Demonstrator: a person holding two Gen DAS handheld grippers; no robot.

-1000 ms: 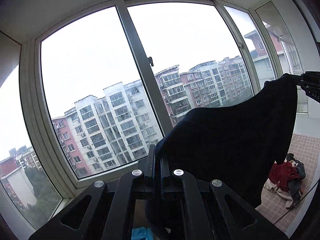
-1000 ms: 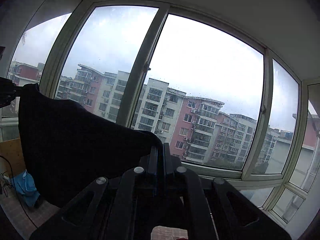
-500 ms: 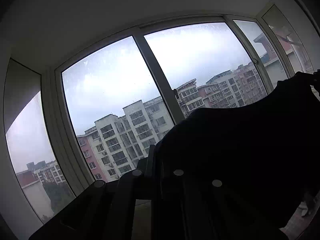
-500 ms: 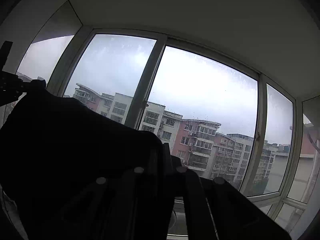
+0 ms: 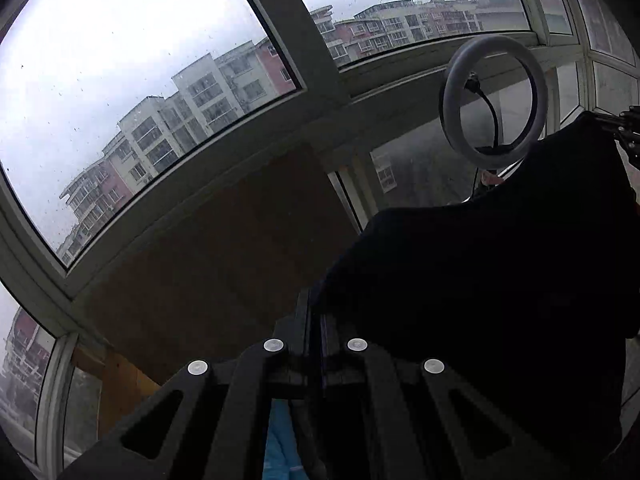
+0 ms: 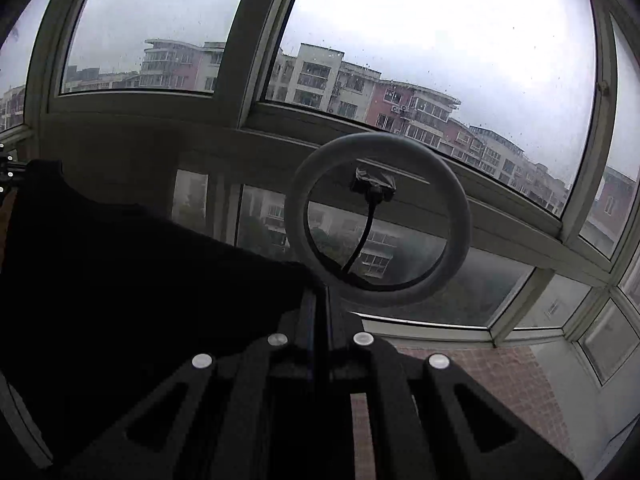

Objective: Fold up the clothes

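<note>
left jaws: together, clamped on one top corner of the dark garment (image 5: 500, 292), cloth pinched at the tips of the left gripper (image 5: 314, 308)
right jaws: together, clamped on the other top corner, cloth pinched at the tips of the right gripper (image 6: 319, 300)
dark garment: black or very dark, held up in the air, stretched between the two grippers, hanging below them; top edge sagging in a shallow curve between the corners; lower hem out of sight
garment in left view: fills the right half, running from the left jaws up to the right gripper at the far right edge
garment in right view (image 6: 132, 280): fills the lower left, running from the right jaws up to the left gripper at the far left edge
ring light (image 6: 378, 220): grey ring on a stand, unlit, beyond the garment, just past the right jaws; black gooseneck with a small holder inside the ring
ring light in left view (image 5: 494, 102): upper right, above the garment's top edge
blue cloth (image 5: 282, 444): small patch low between the left gripper's arms, near, kind unclear
window (image 6: 400, 40): wide bay, pale frames, far side, raindrops on the glass
apartment blocks (image 5: 192, 108): white and red-brown, outside, grey sky
wooden panel (image 5: 224, 248): brown, below the window, left view
floor (image 6: 500, 376): reddish brick-pattern tiles, lower right in right view
</note>
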